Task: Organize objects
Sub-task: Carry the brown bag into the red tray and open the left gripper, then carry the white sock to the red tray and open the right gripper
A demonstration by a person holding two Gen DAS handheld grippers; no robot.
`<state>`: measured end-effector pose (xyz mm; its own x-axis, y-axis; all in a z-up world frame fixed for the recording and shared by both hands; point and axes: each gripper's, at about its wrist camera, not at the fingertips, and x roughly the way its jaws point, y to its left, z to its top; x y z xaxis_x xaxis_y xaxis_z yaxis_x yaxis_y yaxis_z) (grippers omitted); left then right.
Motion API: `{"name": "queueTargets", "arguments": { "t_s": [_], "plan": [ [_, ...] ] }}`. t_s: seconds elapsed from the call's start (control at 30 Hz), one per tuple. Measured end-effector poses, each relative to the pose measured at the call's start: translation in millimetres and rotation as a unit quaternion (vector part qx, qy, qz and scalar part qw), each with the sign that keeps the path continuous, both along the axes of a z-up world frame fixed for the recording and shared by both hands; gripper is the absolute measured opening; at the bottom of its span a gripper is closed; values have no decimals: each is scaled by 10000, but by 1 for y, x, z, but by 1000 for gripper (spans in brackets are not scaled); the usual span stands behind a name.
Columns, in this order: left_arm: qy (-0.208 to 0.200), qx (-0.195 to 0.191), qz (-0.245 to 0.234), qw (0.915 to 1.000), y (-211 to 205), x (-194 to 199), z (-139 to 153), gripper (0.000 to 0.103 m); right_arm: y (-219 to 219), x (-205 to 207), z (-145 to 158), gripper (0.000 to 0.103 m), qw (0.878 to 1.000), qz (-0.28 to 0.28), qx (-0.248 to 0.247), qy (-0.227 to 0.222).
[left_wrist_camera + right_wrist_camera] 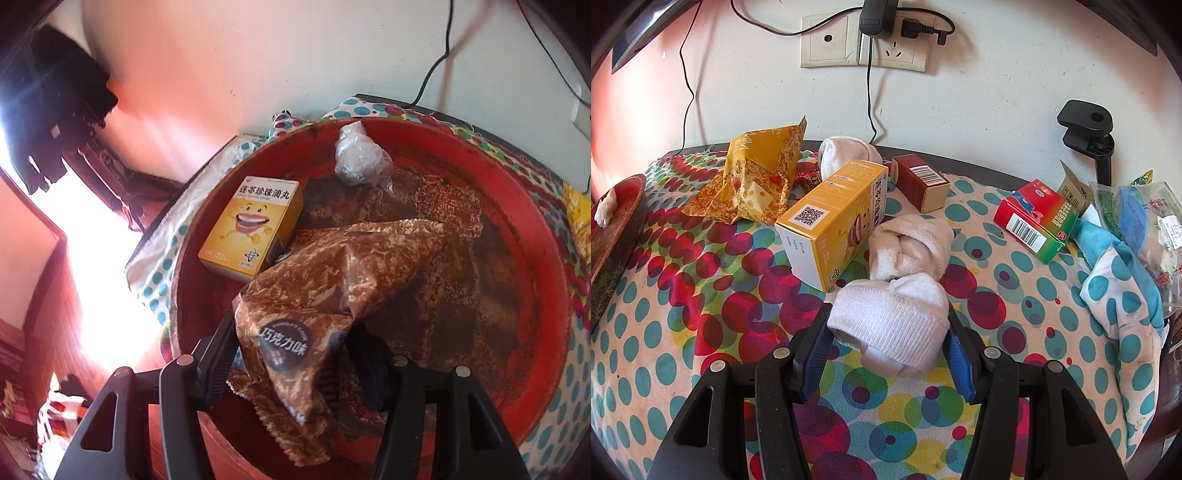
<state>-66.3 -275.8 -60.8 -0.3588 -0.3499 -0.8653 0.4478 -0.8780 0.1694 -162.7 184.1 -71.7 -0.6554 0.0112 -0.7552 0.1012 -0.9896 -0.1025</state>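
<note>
In the left wrist view, my left gripper is shut on a brown chocolate snack packet and holds it over a round red tray. A yellow medicine box and a crumpled clear plastic bag lie in the tray. In the right wrist view, my right gripper has its jaws around a white rolled sock on the dotted cloth; the blue pads touch its sides. A cream rolled sock lies just beyond it, next to another yellow box.
A yellow snack wrapper, a third white sock, a dark red box, a red-green box and a bagged blue item lie on the cloth. The tray edge is at left. Wall sockets and cables are behind.
</note>
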Motion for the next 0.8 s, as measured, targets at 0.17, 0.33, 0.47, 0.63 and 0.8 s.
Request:
{"name": "queueTargets", "arguments": {
  "t_s": [0.17, 0.33, 0.47, 0.63, 0.8],
  "plan": [
    [-140, 369, -304, 9988, 5, 2, 7, 67, 0, 0, 0, 54, 10000, 0, 9, -1],
    [32, 996, -507, 9937, 10, 7, 20, 70, 0, 0, 0, 54, 10000, -5, 10, -8],
    [152, 1198, -572, 9910, 18, 10, 31, 71, 0, 0, -1, 54, 10000, -17, 6, -26],
    [360, 1207, -542, 9906, 16, 20, 48, 71, 0, -1, 0, 54, 10000, -16, 8, -17],
    [972, 1309, -448, 9856, 6, 40, 64, 71, 1, 0, 0, 54, 10000, -47, -27, 27]
  ]
}}
